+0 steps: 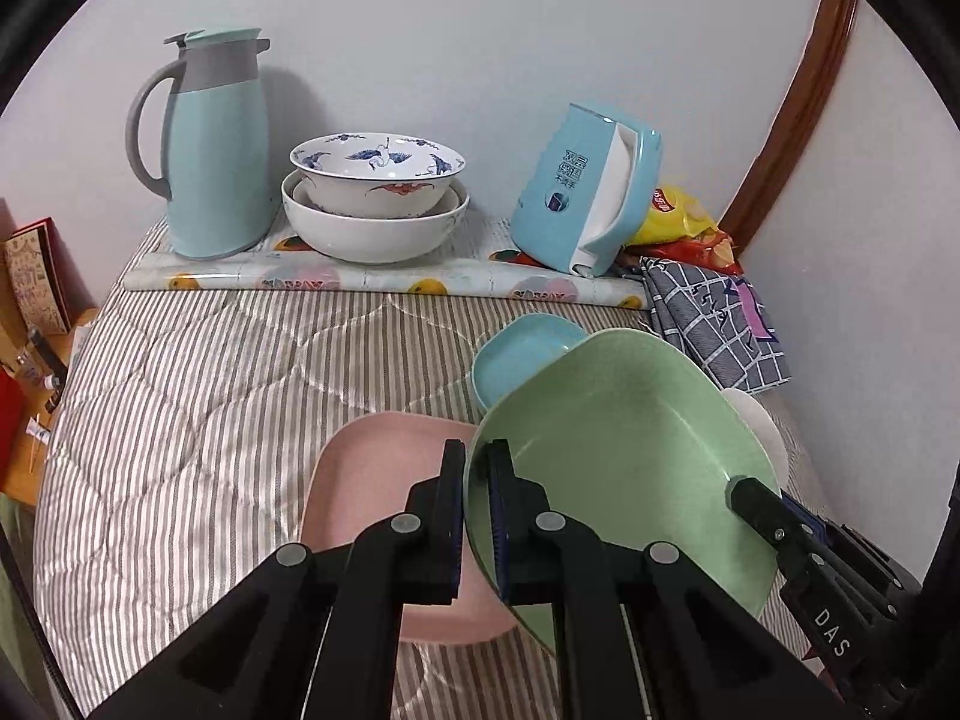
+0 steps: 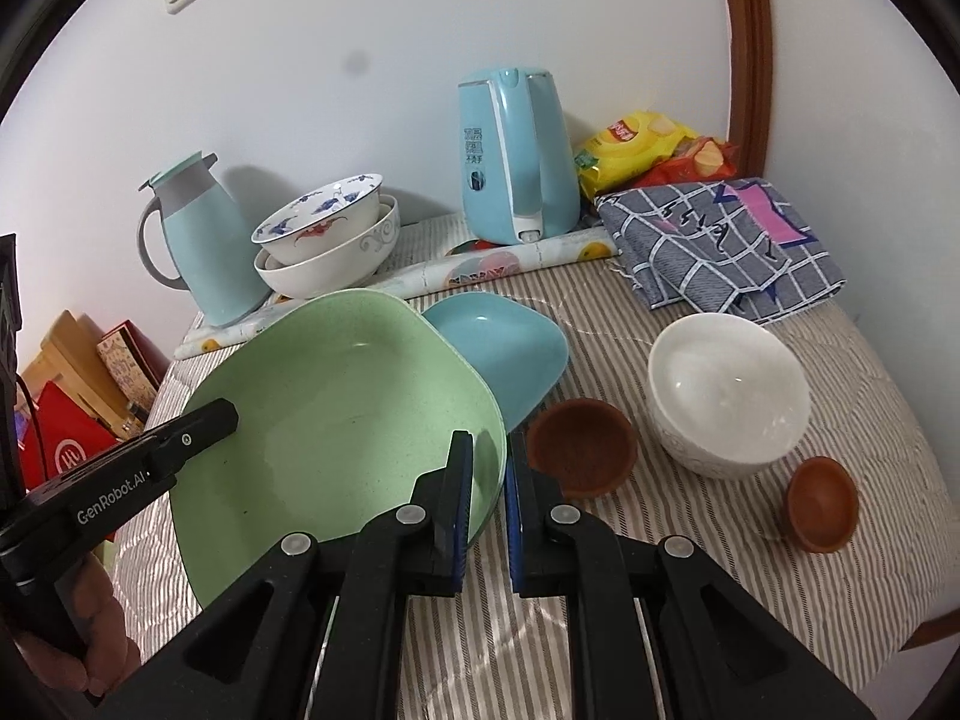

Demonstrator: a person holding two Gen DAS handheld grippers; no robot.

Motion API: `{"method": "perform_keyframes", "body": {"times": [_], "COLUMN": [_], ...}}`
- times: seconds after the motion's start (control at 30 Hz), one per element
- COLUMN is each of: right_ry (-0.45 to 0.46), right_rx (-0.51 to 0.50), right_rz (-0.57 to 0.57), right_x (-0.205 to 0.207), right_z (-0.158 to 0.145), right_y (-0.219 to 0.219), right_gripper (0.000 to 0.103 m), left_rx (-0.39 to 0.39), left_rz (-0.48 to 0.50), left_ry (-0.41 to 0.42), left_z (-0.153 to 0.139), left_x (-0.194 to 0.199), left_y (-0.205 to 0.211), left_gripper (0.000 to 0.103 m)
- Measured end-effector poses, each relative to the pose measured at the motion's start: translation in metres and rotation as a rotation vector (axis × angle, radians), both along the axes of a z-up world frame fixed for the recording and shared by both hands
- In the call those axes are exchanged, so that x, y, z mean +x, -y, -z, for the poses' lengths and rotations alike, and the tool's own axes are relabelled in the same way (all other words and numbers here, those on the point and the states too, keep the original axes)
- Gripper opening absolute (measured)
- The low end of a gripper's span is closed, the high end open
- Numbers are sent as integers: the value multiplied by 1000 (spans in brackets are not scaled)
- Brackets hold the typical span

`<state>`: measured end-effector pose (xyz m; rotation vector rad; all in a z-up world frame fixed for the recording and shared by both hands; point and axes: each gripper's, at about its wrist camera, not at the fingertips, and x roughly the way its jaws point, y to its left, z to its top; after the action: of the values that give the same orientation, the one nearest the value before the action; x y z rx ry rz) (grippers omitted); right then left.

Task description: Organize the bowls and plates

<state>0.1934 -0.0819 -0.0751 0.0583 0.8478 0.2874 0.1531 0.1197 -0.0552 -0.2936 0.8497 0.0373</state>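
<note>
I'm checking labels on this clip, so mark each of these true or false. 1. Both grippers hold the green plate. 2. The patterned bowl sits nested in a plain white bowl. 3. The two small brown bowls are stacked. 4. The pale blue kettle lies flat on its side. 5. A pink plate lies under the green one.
1. True: the left gripper and the right gripper each pinch the rim of the square green plastic plate.
2. True: the blue-patterned porcelain bowl sits inside the larger plain white bowl.
3. False: one small brown bowl and the other small brown bowl sit apart on the striped quilt.
4. False: the pale blue electric kettle stands upright.
5. True: the square pink plate lies below it.
</note>
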Motion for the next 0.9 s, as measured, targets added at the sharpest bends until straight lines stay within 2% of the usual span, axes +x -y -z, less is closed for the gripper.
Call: {"method": "perform_keyframes", "body": {"times": [0.27,0.53,0.9], "right_ry": [19,17,-1], "right_rx": [-3,1,4], "right_rz": [-3,-13,-42], "right_x": [-17,-28,-35], "right_z": [-5,-2,15], "right_y": [-1,-7,-21], "right_gripper": [10,10,10], "left_rx": [-29,-23,-32], "left_rz": [-13,-32,-70], "left_ry": [2,2,-24], "left_z": [1,5,22], "left_x": [-17,-29,-43], "left_y": [-5,-11,-26], "left_gripper": [8,8,8]}}
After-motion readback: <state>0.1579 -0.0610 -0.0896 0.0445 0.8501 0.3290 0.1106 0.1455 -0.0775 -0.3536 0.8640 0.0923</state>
